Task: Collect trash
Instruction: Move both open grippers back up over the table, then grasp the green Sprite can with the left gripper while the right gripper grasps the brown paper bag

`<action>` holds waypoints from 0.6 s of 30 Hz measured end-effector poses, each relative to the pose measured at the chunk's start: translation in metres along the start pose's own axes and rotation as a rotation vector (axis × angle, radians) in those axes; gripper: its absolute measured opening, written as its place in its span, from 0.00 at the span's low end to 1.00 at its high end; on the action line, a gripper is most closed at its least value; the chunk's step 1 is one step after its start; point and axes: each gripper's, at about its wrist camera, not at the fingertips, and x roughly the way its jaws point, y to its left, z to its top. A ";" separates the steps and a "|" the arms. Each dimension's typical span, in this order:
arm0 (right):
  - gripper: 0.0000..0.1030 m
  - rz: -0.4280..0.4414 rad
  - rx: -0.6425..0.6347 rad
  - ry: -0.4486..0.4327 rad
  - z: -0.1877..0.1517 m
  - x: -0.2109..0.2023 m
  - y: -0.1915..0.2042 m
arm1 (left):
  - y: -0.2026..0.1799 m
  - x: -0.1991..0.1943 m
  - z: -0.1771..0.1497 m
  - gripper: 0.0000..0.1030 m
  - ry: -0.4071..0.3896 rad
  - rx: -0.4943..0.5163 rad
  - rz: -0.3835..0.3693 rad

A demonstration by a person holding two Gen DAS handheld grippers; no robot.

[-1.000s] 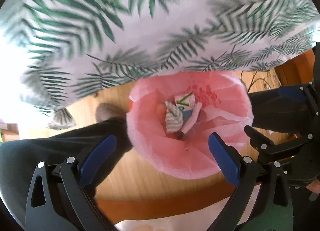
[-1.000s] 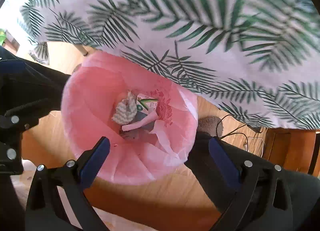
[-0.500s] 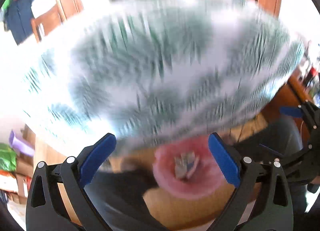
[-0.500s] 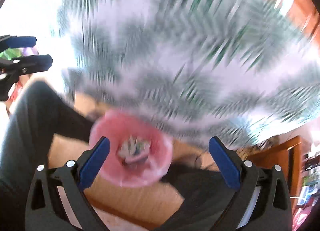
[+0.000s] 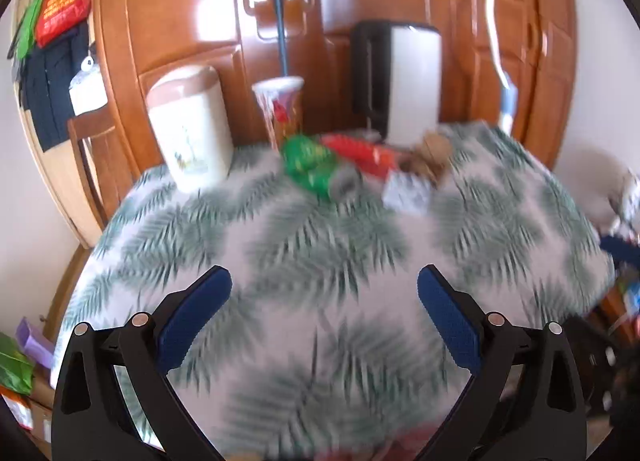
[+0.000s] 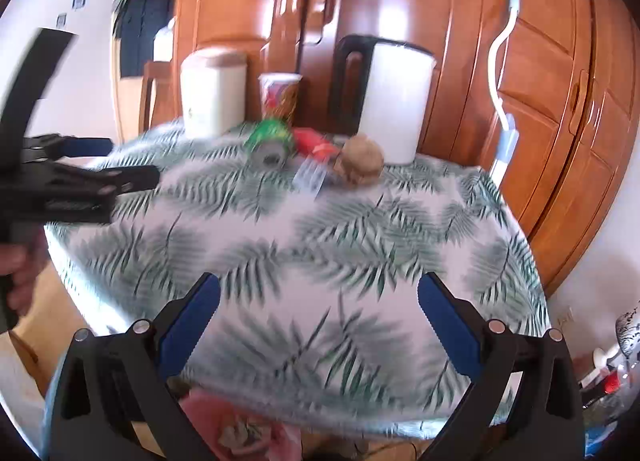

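Trash lies at the far side of the leaf-print table (image 5: 320, 261) (image 6: 320, 245): a green can (image 5: 314, 167) (image 6: 270, 143) on its side, a red wrapper (image 5: 360, 153) (image 6: 316, 143), a crumpled brown paper ball (image 5: 432, 153) (image 6: 360, 159) and a silvery packet (image 5: 404, 191) (image 6: 310, 177). My left gripper (image 5: 324, 297) is open and empty above the near table half. My right gripper (image 6: 319, 303) is open and empty too. The pink-lined bin (image 6: 240, 429) with trash inside shows below the table edge. The left gripper (image 6: 80, 185) appears at the right wrist view's left.
At the back stand a cream canister (image 5: 192, 129) (image 6: 214, 93), a patterned paper cup (image 5: 282, 109) (image 6: 280, 97) and a white jug with a black handle (image 5: 400, 77) (image 6: 388, 97). Wooden cabinet doors (image 5: 192, 13) rise behind. A wooden chair (image 5: 90, 165) stands at the left.
Both grippers have swung up from over the pink bin to face across the tabletop. The bin has dropped to the bottom edge of view. Both stay open and empty.
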 end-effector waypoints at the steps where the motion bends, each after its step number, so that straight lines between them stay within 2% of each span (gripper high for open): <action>1: 0.95 -0.002 0.019 0.005 0.006 0.006 -0.004 | 0.001 0.017 0.015 0.94 0.008 -0.008 0.002; 6: 0.95 -0.015 0.034 0.013 0.023 0.026 -0.019 | -0.003 0.091 0.063 0.94 0.069 -0.021 0.001; 8: 0.95 -0.017 0.034 0.017 0.026 0.037 -0.022 | -0.006 0.125 0.078 0.94 0.130 -0.027 0.011; 11: 0.95 -0.010 0.044 0.025 0.028 0.049 -0.027 | -0.004 0.168 0.090 0.94 0.189 -0.063 0.010; 14: 0.95 -0.006 0.044 0.032 0.029 0.060 -0.032 | -0.001 0.195 0.094 0.94 0.225 -0.085 0.011; 18: 0.95 -0.002 0.047 0.038 0.030 0.071 -0.038 | -0.007 0.221 0.096 0.94 0.266 -0.049 0.033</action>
